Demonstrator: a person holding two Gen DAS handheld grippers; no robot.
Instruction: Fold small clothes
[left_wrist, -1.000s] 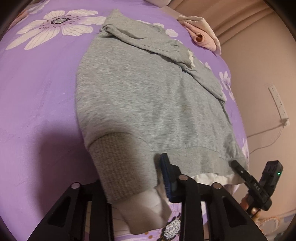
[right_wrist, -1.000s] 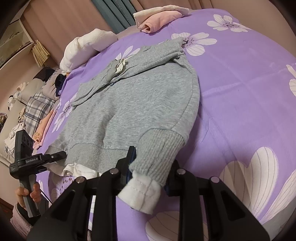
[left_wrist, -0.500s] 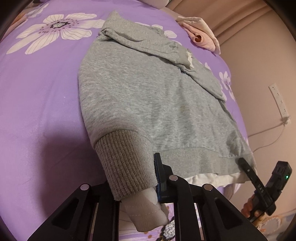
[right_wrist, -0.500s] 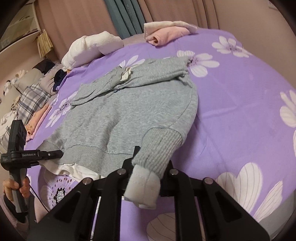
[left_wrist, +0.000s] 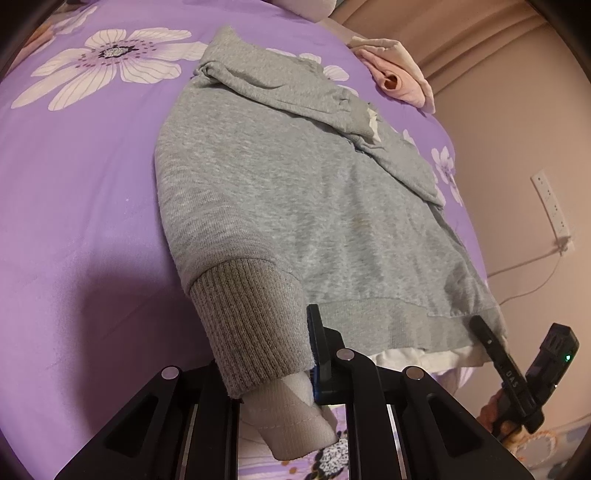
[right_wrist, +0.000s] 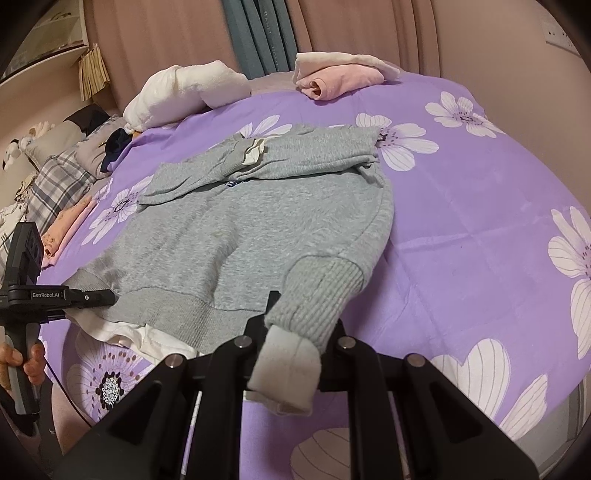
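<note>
A grey sweatshirt (left_wrist: 295, 192) (right_wrist: 240, 229) lies flat on the purple flowered bedspread (left_wrist: 74, 184), its sleeves folded across the chest at the far end. The hem is ribbed, with a white under-layer (right_wrist: 147, 332) showing below it. My left gripper (left_wrist: 273, 354) is shut on the left ribbed hem corner (left_wrist: 251, 317); its blue pad presses the cloth and the other finger is hidden behind it. My right gripper (right_wrist: 301, 321) is shut on the right hem corner (right_wrist: 317, 295), slightly raised. Each view shows the other gripper, the left gripper (right_wrist: 99, 295) and the right gripper (left_wrist: 480, 325), at the opposite corner.
Folded pink and white clothes (right_wrist: 340, 79) (left_wrist: 399, 81) and a white bundle (right_wrist: 184, 88) sit at the bed's far edge. Plaid and pink items (right_wrist: 55, 184) lie beyond the left side. A person's hand (right_wrist: 22, 362) holds the left gripper's handle. A wall socket (left_wrist: 554, 206) is on the right.
Both grippers' jaws have narrowed onto the ribbed hem corners. The right gripper has risen a little and rolled, lifting its corner; the left has stayed put.
</note>
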